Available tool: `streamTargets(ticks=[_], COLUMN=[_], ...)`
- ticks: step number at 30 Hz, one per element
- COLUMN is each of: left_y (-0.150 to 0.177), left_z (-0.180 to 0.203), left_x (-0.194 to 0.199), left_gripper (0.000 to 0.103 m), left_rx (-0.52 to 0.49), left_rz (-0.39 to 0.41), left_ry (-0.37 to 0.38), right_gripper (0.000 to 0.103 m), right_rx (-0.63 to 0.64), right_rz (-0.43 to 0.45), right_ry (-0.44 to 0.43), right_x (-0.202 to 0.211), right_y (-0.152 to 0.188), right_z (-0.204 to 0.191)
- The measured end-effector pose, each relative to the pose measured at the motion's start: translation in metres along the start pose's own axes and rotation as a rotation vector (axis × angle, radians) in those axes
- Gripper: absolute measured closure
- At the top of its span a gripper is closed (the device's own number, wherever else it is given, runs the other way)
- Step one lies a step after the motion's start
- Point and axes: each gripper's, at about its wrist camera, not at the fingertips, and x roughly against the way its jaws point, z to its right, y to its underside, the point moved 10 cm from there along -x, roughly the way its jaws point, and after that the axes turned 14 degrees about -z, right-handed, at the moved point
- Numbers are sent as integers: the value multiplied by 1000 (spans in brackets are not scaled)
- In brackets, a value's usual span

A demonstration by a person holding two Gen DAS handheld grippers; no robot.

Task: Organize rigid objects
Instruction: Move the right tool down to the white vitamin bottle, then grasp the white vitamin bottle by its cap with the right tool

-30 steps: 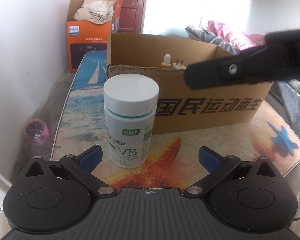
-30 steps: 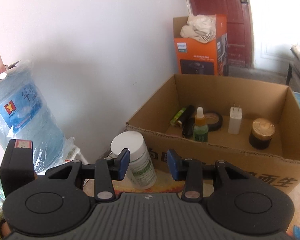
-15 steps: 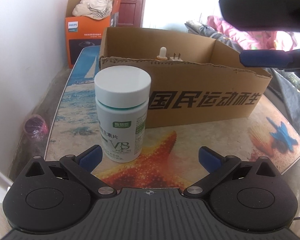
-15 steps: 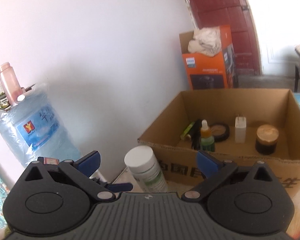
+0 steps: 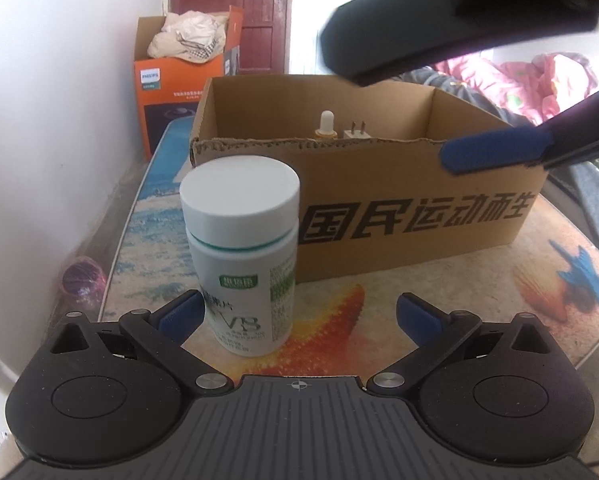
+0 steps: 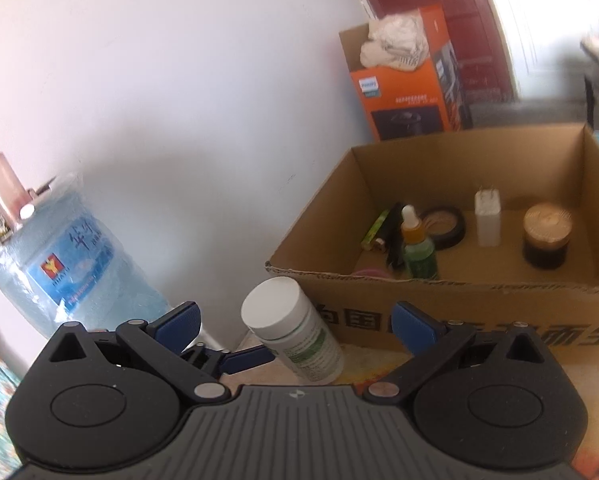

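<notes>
A white pill bottle [image 5: 239,248] with a green label stands upright on the printed table [image 5: 359,312], just in front of the cardboard box [image 5: 419,216]. My left gripper [image 5: 299,312] is open around the bottle, which stands close against the left pad; I cannot tell if they touch. My right gripper [image 6: 295,322] is open wide and empty, higher up, with the bottle [image 6: 295,336] showing below between its fingers. In the left wrist view its fingers [image 5: 495,152] hang at the upper right, over the box. The box [image 6: 459,292] holds a green dropper bottle [image 6: 417,248], a white charger [image 6: 487,216], a dark jar [image 6: 547,236], a compact and tubes.
An orange box [image 5: 171,92] full of cloth stands behind by the red door. A white wall runs along the left. A blue water jug [image 6: 71,264] stands left of the table. Pink bedding [image 5: 539,76] lies at the far right. The table edge curves off at the right.
My right gripper went from nearly shut to wide open and rolled; in the left wrist view its fingers rose to the upper right. My left gripper has edged closer to the bottle.
</notes>
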Motion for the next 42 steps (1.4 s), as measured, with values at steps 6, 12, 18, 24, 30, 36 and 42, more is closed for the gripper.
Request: streamTargets(ticks=[6,12,18,24,30,36,42], left_y=[-12,-18,-17,-16,-13,-14,-19], left_z=[-5,-9,-14,-14,-8,3,9], left_x=[5,4,6,10,19,40,72], left_gripper=[2,24,46,50,50,50,50], left_rx=[-12,-11,9,24,14,-10,-36], left_rz=[68,103,126,131,133,153,193], left_ry=[-34,-58,-67,-57,-54,-68,-107], right_gripper=[0,5,27,42,42,42,42], right_rx=[-49,-13,-10,-15,-12,19,73], right_rz=[-61,-110,-157,-180,-184,-162,-115], right_ry=[-52,-30,12,36,33,29,14], right_x=[-28,-48,-63,-62,-54,-33,-3], right_y=[-8,-13,-12,-11,-7,-3,-2], right_z=[-8,-20,-18,-12,-13,-25,-49])
